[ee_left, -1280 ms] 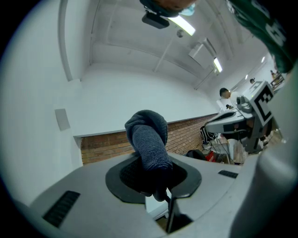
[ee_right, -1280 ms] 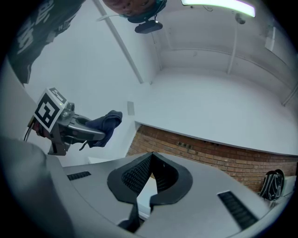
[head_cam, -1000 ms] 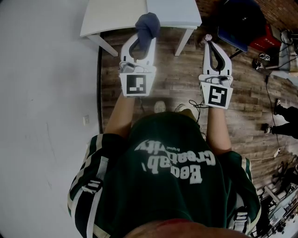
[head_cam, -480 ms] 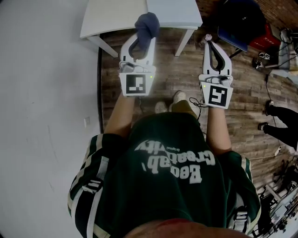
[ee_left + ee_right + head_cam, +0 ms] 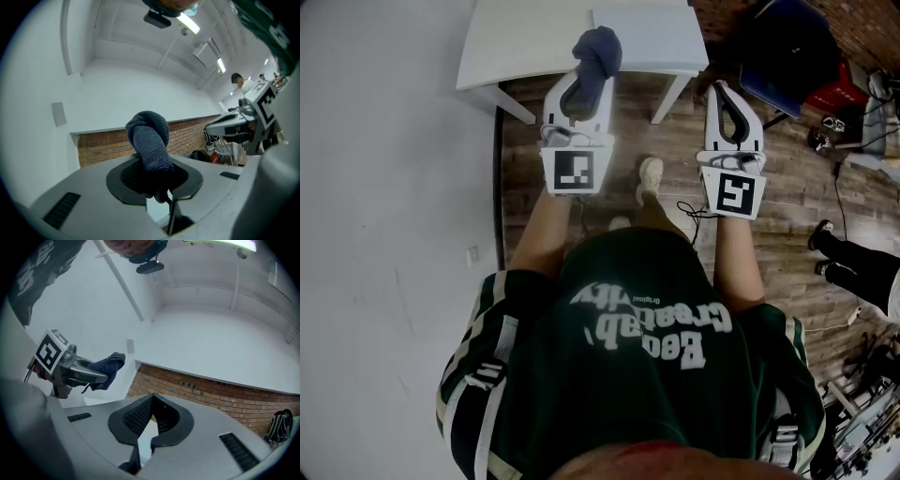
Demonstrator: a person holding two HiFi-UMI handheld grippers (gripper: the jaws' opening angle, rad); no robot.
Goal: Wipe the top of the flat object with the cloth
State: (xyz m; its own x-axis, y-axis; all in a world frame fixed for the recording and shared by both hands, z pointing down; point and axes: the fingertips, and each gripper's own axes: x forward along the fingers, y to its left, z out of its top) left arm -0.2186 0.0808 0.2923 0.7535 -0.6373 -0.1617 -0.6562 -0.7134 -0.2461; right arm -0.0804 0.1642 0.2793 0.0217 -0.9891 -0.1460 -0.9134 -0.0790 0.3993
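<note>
One white table (image 5: 520,47) stands on a dark wood-plank floor (image 5: 797,197), with a paler flat panel (image 5: 647,37) on its right half. A plain white wall (image 5: 384,187) is at the left and a brick wall (image 5: 211,390) lies beyond. The left gripper (image 5: 584,82), at the table's near edge, is clamped on a bunched, knitted dark-blue cloth (image 5: 596,52). The right gripper (image 5: 724,92) is closed tip to tip and empty.

A white wall (image 5: 384,187) runs close along the left of the desk (image 5: 525,42), hemming in the left tongs (image 5: 589,67) and the cloth (image 5: 598,47) they grip. The right tongs (image 5: 722,92), closed on nothing, hang over open wooden floor (image 5: 628,141) between a desk leg (image 5: 667,92) and a dark bulky object (image 5: 783,52).
</note>
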